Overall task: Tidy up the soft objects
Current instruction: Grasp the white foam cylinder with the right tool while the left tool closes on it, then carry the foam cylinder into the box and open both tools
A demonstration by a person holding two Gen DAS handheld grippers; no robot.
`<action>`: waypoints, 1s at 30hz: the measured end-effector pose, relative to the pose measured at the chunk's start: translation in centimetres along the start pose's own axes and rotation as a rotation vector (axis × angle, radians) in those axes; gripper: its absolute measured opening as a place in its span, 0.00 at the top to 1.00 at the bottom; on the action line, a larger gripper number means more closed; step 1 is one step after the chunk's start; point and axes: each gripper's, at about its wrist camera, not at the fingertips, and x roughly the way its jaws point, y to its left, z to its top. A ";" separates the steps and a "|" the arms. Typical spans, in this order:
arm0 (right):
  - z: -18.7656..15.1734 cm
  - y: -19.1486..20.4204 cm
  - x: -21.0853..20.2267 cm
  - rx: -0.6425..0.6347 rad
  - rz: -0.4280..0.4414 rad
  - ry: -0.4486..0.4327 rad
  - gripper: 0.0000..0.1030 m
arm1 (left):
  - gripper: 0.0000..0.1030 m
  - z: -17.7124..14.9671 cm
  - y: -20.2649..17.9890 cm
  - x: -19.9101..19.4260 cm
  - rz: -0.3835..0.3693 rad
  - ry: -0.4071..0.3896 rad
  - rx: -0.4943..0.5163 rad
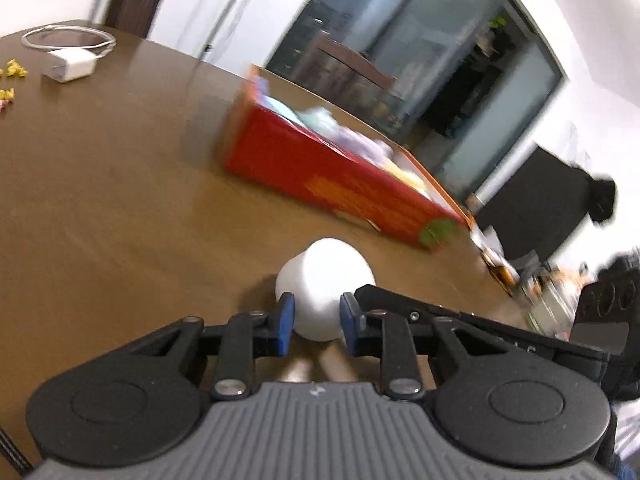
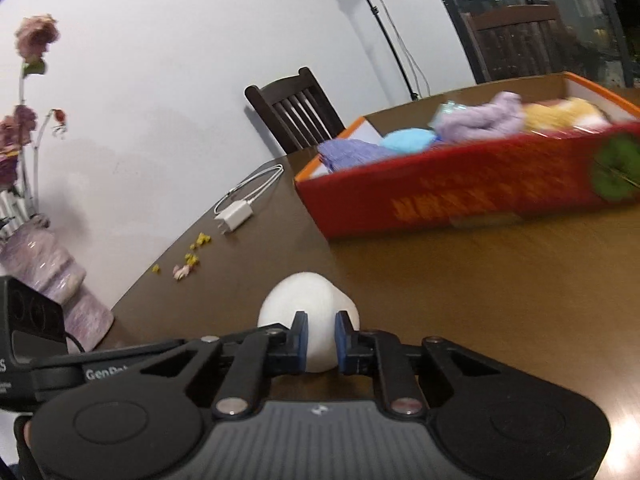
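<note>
A: Left wrist view first: what sits between the blue pads?

B: A white soft object (image 1: 326,286), smooth and matte, rounded like a stubby roll with a flat end facing away. The left gripper (image 1: 316,322) has its blue pads (image 1: 285,322) pressed against both sides of it, jaws narrowed to its width, so it is clamped. It is close above the brown table (image 1: 100,200), at the near edge of the scene.

A: And farther right?

B: A red cardboard box (image 1: 320,172) with an orange rim and a green patch at its near corner lies on the table, beyond the white piece and apart from it. The picture is blurred, but pale blue, lilac and yellow soft things show over its wall. At far left lie a white charger (image 1: 70,65) with a looped cable and some yellow scraps (image 1: 14,69).

A: Now the right wrist view, from the left.

B: A mottled lilac vase (image 2: 52,272) holds dried pink flowers. Then yellow and pink scraps, and the charger (image 2: 235,215). In the near middle the right gripper (image 2: 321,340) pinches the same white object (image 2: 310,308), jaws nearly closed on its narrower end, which bulges beyond the pads.

A: The box?

B: To the right and farther off (image 2: 480,188), open-topped, holding a purple knitted piece (image 2: 352,152), a blue round pad (image 2: 408,140), a lilac fuzzy bundle (image 2: 484,120) and a yellow fluffy one (image 2: 560,116).
</note>
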 end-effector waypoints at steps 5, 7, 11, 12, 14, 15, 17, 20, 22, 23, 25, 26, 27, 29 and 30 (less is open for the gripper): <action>-3.6 -0.7 -7.5 0.022 -0.030 -0.018 0.87 | 0.74 -4.3 -4.9 -2.1 -0.066 0.057 0.081; -4.8 -1.1 -10.3 0.032 -0.042 -0.033 0.87 | 0.73 -5.3 -6.3 -2.7 -0.093 0.073 0.116; -6.4 -1.9 -13.4 0.035 -0.103 -0.063 0.87 | 0.61 -6.2 -8.1 -3.6 -0.071 0.051 0.155; -6.8 -2.3 -14.0 0.049 -0.104 -0.065 0.87 | 0.61 -6.2 -8.2 -3.6 -0.064 0.045 0.155; -7.2 -2.6 -14.7 0.054 -0.106 -0.067 0.88 | 0.60 -6.1 -8.2 -3.5 -0.055 0.035 0.138; -7.4 -2.6 -15.1 0.052 -0.109 -0.073 0.88 | 0.60 -6.1 -8.2 -3.2 -0.052 0.044 0.121; -7.7 -2.8 -15.5 0.059 -0.100 -0.081 0.88 | 0.60 -6.1 -8.2 -2.6 -0.055 0.055 0.109; -8.1 -2.8 -15.5 0.063 -0.100 -0.085 0.88 | 0.60 -6.6 -8.5 -1.6 -0.061 0.081 0.110; -8.5 -3.1 -15.5 0.071 -0.102 -0.080 0.88 | 0.60 -6.9 -8.3 -1.2 -0.065 0.090 0.097; -8.6 -3.2 -15.4 0.075 -0.105 -0.076 0.88 | 0.63 -7.0 -8.2 -1.0 -0.072 0.091 0.089; -8.7 -3.5 -15.3 0.085 -0.106 -0.073 0.88 | 0.70 -7.0 -8.1 -0.8 -0.094 0.095 0.083; -8.7 -3.7 -15.2 0.090 -0.104 -0.072 0.88 | 0.77 -6.9 -8.1 -0.7 -0.108 0.100 0.084; -8.7 -3.7 -15.2 0.092 -0.103 -0.071 0.88 | 0.79 -6.9 -8.3 -0.7 -0.118 0.102 0.087; -8.5 -4.0 -15.1 0.111 -0.092 -0.069 0.88 | 0.81 -6.6 -8.8 -0.6 -0.110 0.104 0.101; -8.1 -4.2 -15.1 0.133 -0.078 -0.067 0.88 | 0.81 -6.2 -9.1 -0.6 -0.109 0.090 0.115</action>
